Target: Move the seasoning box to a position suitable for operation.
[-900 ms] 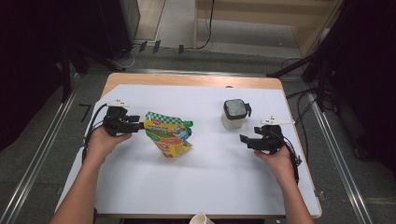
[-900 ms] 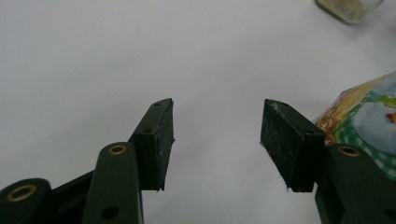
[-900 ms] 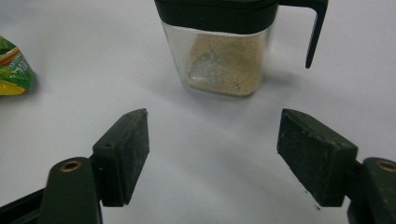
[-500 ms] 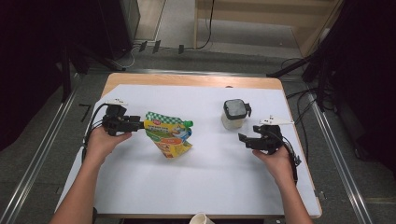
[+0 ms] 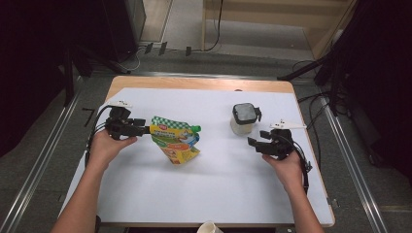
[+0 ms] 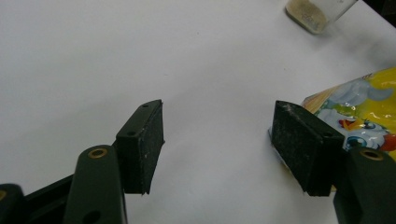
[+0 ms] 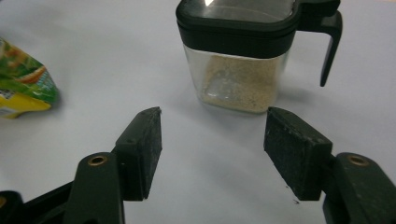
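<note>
A yellow and green snack pouch point(image 5: 176, 141) with a green cap lies flat on the white table cover point(image 5: 218, 184), left of centre. My left gripper point(image 5: 145, 130) is open just to the pouch's left, its tips almost at the pouch edge. In the left gripper view the pouch point(image 6: 362, 109) sits beside the right jaw, with bare white surface between the jaws of the gripper point(image 6: 217, 135). A clear jar point(image 5: 243, 119) with a black lid and handle holds beige powder. My right gripper point(image 5: 253, 142) is open just in front of the jar point(image 7: 243, 60), and nothing lies between the jaws of that gripper point(image 7: 212, 135).
A paper cup point(image 5: 210, 227) stands at the near edge of the table. The wooden table edge point(image 5: 199, 83) shows at the back. Metal rails point(image 5: 347, 160) run along both sides, and cables lie on the floor behind.
</note>
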